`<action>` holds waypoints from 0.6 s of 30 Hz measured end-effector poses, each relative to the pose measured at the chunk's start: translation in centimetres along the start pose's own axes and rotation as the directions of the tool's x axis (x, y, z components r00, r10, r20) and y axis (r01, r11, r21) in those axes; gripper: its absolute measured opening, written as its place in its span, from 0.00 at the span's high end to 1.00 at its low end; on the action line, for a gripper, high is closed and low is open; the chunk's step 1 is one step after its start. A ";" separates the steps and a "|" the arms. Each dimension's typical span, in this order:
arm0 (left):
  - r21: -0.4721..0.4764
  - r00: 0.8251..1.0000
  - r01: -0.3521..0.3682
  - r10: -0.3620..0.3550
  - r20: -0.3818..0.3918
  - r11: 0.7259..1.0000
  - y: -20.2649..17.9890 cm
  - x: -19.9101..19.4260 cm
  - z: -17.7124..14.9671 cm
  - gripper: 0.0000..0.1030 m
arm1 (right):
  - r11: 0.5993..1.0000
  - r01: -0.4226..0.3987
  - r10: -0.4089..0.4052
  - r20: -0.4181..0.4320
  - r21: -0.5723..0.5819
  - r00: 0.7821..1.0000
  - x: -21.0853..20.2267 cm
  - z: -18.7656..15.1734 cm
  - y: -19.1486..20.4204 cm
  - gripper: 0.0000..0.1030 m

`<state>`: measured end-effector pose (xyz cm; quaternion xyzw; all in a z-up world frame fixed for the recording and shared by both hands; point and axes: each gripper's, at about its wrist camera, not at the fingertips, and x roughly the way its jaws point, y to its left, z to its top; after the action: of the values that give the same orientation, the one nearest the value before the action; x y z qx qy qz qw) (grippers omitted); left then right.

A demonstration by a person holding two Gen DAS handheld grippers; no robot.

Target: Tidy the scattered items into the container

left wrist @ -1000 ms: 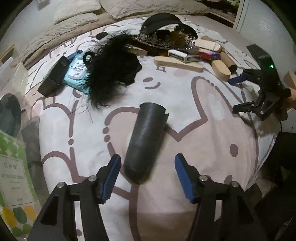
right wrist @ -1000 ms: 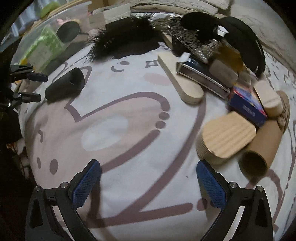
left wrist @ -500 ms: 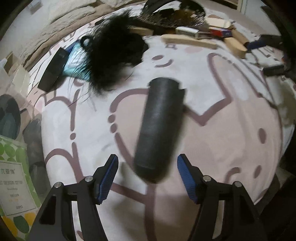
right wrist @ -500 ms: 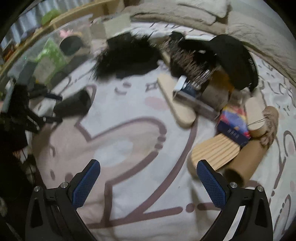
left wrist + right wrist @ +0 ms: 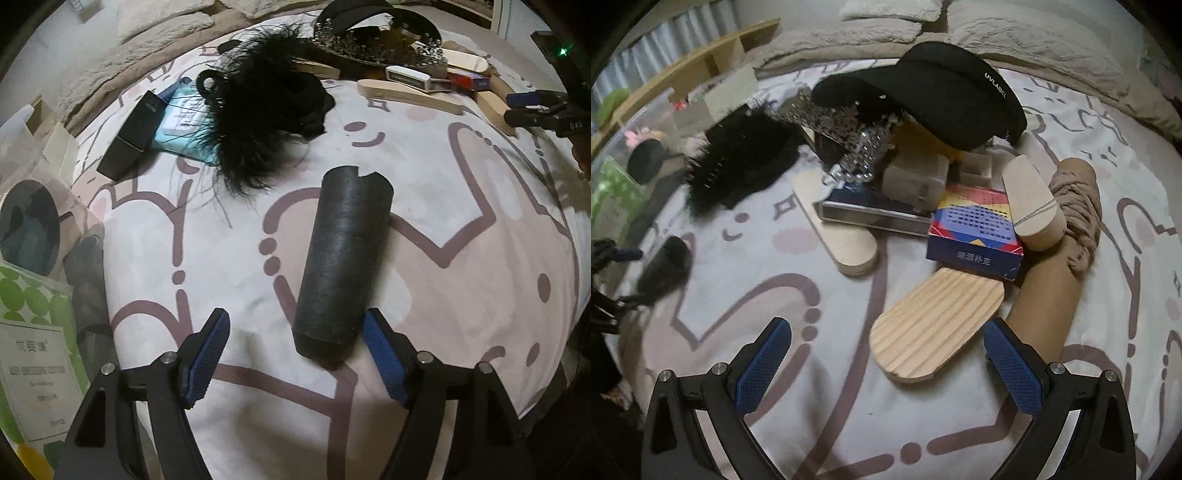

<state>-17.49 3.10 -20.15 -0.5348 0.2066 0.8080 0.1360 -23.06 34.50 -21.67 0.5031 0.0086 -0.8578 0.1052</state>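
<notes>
Left tongs (image 5: 295, 354): I see open bedsheet (image 5: 229, 258) at lower left of the frame; the black tube (image 5: 345, 262) blocks centre, touching the right pad.
Upper left: the feather piece (image 5: 255, 122) and black box (image 5: 131, 134) crowd the path.
Right tongs (image 5: 886, 363): bare sheet at lower left; the ridged wooden board (image 5: 934, 325) and cardboard tube (image 5: 1045, 299) block the right.

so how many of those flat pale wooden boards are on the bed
3 visible. A ridged pale wooden board lies nearest the right gripper, a long smooth one left of the blue card box, a shorter one right of it. Clutter may hide more.
</notes>
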 end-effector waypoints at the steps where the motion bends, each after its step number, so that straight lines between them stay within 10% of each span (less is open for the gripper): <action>1: -0.002 1.000 -0.005 0.005 0.002 1.000 0.1 0.0 0.0 0.25 | 1.000 0.019 -0.019 0.000 -0.014 1.000 0.2 0.1 0.2 0.00; 7: -0.077 0.989 0.142 -0.139 0.043 0.987 0.0 -0.8 1.1 0.27 | 0.994 0.103 -0.102 0.018 -0.041 0.995 1.7 1.1 -0.3 0.00; 18: -0.039 0.987 0.143 -0.140 0.077 0.989 -1.4 0.3 2.8 0.27 | 0.990 0.087 -0.090 -0.024 -0.109 0.996 4.4 2.6 0.0 0.00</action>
<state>-19.21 5.70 -19.74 -0.5205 0.1451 0.8200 0.1886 -27.40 33.47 -24.15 0.5080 0.0787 -0.8526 0.0940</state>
